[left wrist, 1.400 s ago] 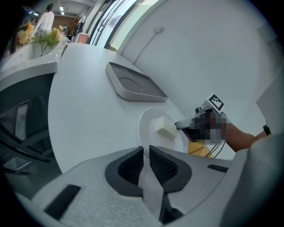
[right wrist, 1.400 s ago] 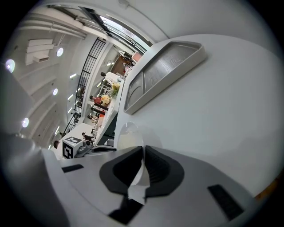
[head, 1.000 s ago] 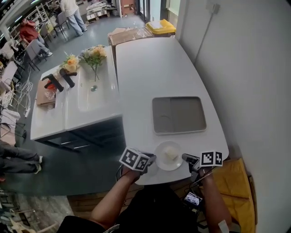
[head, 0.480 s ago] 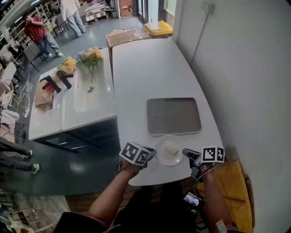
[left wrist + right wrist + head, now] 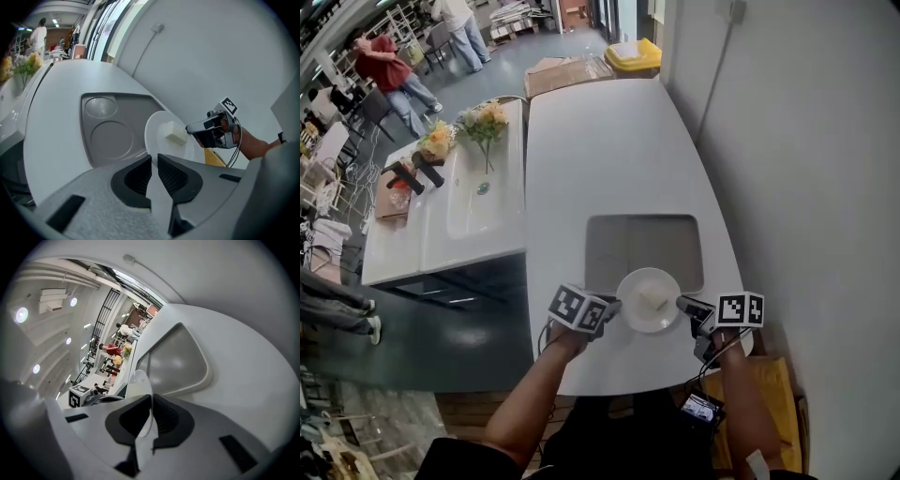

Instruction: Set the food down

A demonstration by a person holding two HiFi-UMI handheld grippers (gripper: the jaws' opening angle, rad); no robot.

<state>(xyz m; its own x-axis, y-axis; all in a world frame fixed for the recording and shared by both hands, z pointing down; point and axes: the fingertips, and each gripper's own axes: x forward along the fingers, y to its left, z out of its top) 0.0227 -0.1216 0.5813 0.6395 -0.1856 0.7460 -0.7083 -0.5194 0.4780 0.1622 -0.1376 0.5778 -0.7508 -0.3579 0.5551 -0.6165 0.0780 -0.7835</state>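
Above near edge of grey rectangular tray [image 5: 642,239], clamping opposite rims of round white plate [image 5: 633,286] bearing pale food block [image 5: 652,300] with left gripper [image 5: 614,305] and right gripper [image 5: 682,304].

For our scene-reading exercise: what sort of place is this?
Probably an open-plan hall or workspace: a long white table with a grey tray, a washbasin counter with flowers, and people standing beyond.

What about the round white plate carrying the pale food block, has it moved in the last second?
Yes. The round white plate moved forward: earlier short of the near edge of the grey rectangular tray, now it overlaps that edge.
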